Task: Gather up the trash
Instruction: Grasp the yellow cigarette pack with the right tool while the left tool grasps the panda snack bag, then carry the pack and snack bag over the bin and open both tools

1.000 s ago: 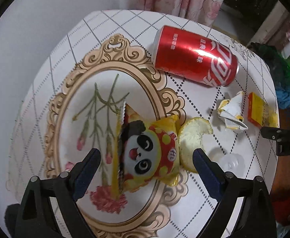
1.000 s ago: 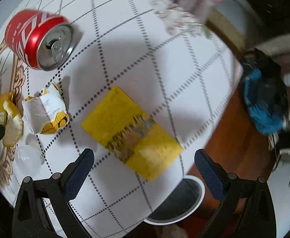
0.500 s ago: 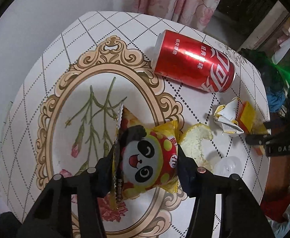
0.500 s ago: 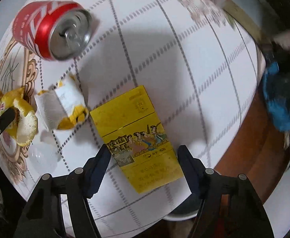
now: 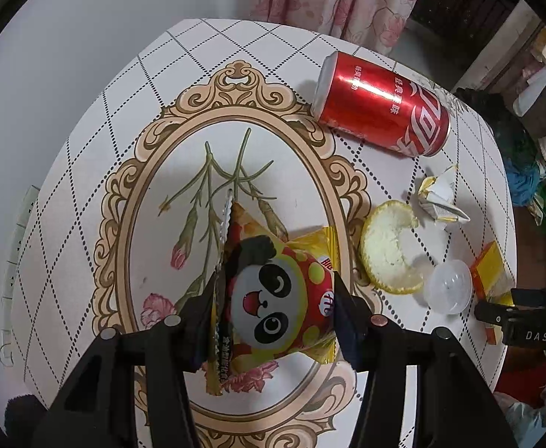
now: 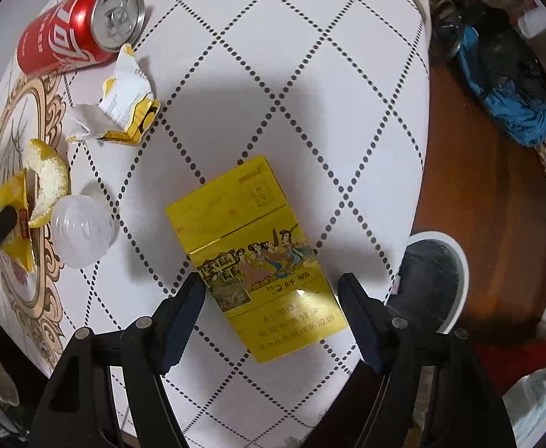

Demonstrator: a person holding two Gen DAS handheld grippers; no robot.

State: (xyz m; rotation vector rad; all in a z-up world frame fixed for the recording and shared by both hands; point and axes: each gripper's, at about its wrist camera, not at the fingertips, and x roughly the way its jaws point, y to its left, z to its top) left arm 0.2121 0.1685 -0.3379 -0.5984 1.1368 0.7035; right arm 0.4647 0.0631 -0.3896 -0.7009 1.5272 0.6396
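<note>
The left gripper [image 5: 273,310] is clenched on the panda snack bag [image 5: 276,298]; both fingers press the sides of the bag, over the oval flower print of the tabletop [image 5: 86,186]. Just beside the bag, to its right, lies an orange peel [image 5: 388,250], and near the peel there is a clear plastic dome [image 5: 450,287]. A red can [image 5: 381,108] lies on its side further back, with a crumpled paper wrapper [image 5: 439,198] between it and the peel.

The right gripper [image 6: 271,310] has its fingers on both sides of the near half of a yellow cigarette pack [image 6: 250,250], which lies flat near the tabletop edge. The left finger touches the pack, but the right finger shows a small gap, so the gripper is not closed on it. Below the edge stands a white-rimmed bin [image 6: 435,280] on the floor.
</note>
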